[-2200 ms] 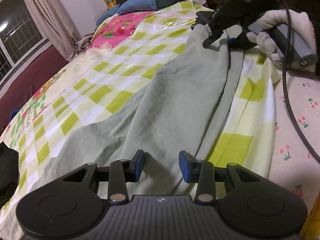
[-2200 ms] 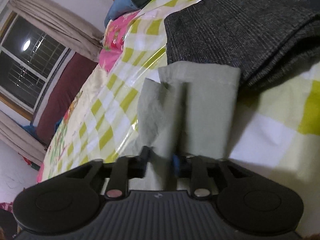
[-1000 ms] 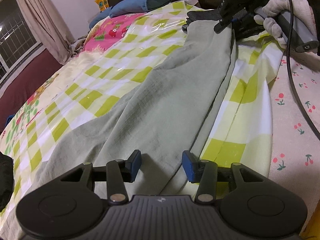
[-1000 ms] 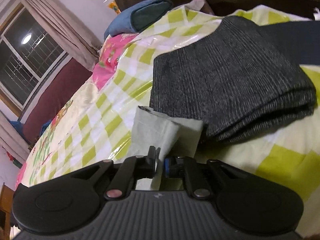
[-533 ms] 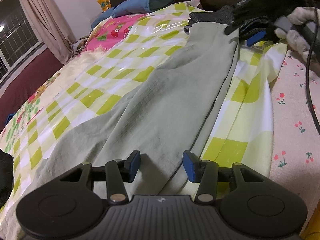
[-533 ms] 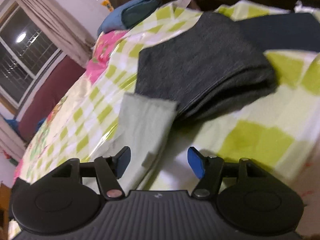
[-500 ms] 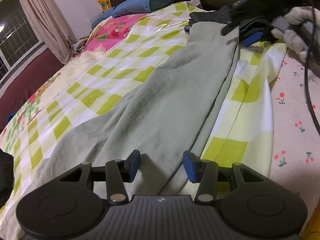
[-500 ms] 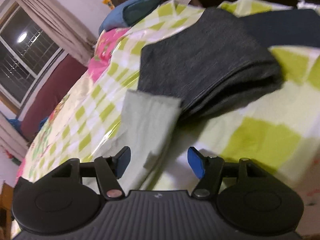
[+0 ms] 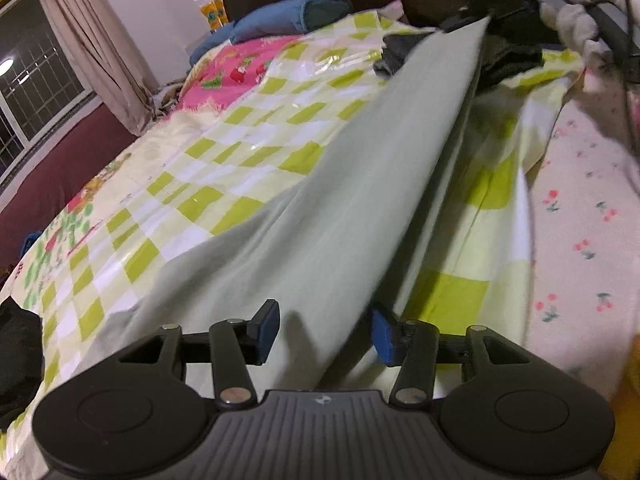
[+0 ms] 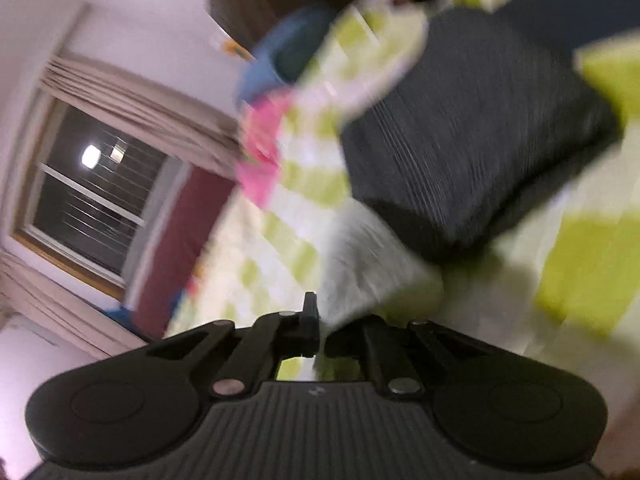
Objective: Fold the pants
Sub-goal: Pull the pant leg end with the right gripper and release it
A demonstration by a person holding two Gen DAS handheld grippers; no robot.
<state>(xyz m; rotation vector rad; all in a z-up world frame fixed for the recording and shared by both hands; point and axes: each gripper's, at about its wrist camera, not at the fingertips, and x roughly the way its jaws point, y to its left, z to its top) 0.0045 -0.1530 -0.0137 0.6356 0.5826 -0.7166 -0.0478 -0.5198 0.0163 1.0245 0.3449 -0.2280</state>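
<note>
Both tongs low: right tongs [image 10: 320,334] pinching pants [image 9: 360,184] hem, left tongs [image 9: 324,332] parted.

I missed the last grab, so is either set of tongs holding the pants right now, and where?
The right tongs are shut on the far end of the green pants. The left tongs stand open around the near part.

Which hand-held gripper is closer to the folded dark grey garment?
Right. The right hand-held gripper grips the pale green pants just beside the dark grey garment; the left hand-held gripper is at the pants' opposite end.

Pale green pants [image 9: 328,208], far hem lifted off bed.
</note>
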